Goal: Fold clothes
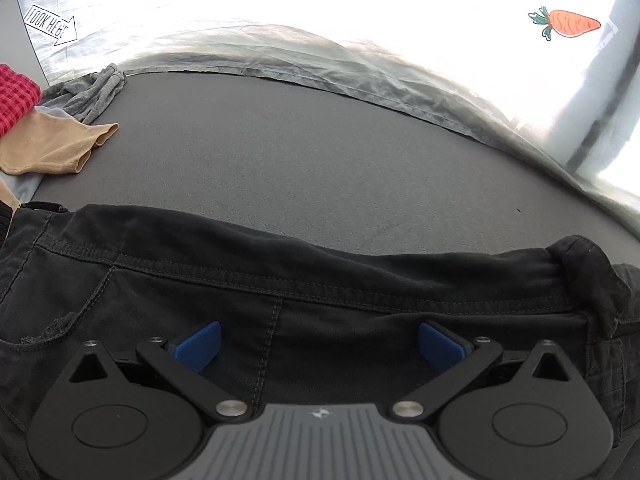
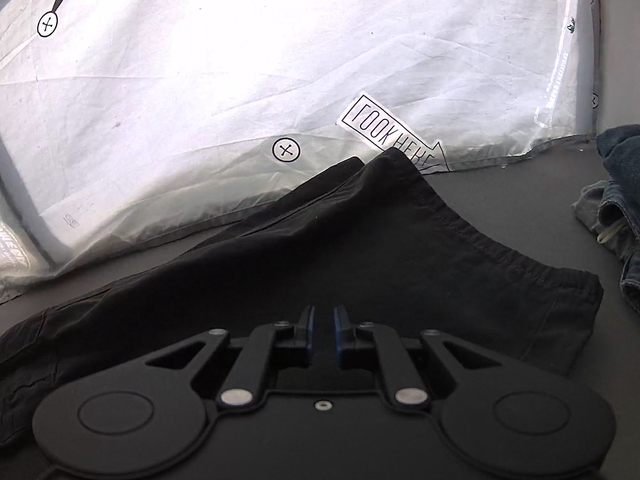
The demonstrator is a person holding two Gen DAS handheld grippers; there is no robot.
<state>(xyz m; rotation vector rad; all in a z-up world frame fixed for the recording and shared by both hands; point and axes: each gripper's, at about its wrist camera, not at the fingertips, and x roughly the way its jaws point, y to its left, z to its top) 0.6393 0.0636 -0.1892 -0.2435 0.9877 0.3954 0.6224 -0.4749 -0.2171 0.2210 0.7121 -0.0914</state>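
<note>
Dark grey table (image 1: 280, 152), black shorts (image 1: 280, 292) laid flat, tan garment (image 1: 48, 144), grey top (image 1: 96, 92) (bunched), jeans (image 2: 620, 200) at rt edge

Blown-out backlight, fisheye-warped dark corners

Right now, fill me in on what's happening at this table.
A person with a gripper in each hand is folding black pants on a dark grey table. The left gripper sits wide open over the waistband. The right gripper is nearly closed above a pant leg; whether it pinches fabric is unclear. A tan garment, a red checked one and denim wait at the sides.
</note>
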